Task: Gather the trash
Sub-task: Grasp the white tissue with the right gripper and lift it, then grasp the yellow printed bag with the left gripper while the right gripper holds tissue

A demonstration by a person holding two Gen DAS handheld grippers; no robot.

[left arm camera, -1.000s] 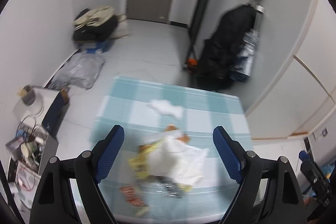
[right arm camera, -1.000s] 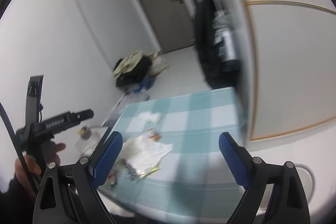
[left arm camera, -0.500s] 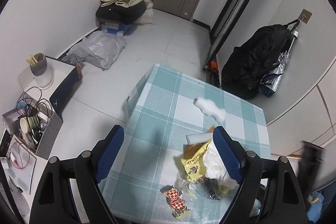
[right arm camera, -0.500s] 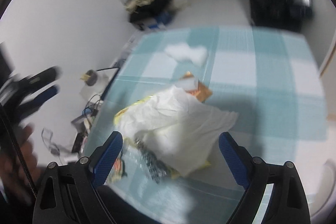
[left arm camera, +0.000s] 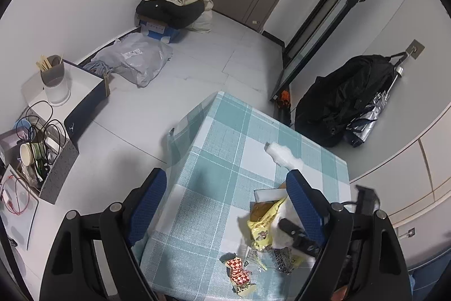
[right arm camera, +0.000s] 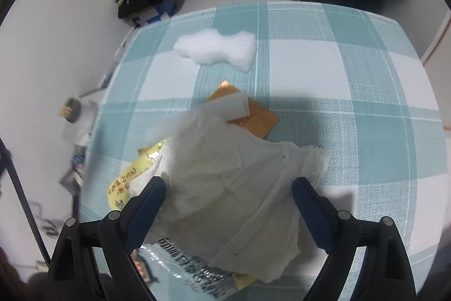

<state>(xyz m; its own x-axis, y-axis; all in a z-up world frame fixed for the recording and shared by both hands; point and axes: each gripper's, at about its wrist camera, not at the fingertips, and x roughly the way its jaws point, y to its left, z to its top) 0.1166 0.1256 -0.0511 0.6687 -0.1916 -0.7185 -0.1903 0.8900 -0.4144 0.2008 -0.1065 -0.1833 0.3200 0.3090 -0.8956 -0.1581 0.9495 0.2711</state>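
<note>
Right hand-held gripper (right arm camera: pixel 228 205), jaws closing, straddles the white tissue (right arm camera: pixel 239 179).

Matt woven tablecloth (right arm camera: pixel 352 92), crumpled paper napkin (right arm camera: pixel 231 182), glossy wrappers (left arm camera: pixel 262 227).

The desk (right arm camera: pixel 366 75), under a teal-and-white checked cloth, carries a white foam piece (right arm camera: pixel 217 48) near its far side. Nearer lies a heap: a crumpled tissue (right arm camera: pixel 239 188) over a yellow wrapper (right arm camera: pixel 126 182) and an orange packet (right arm camera: pixel 262 117). A red-checked wrapper (left arm camera: pixel 238 271) lies by the near edge.
</note>
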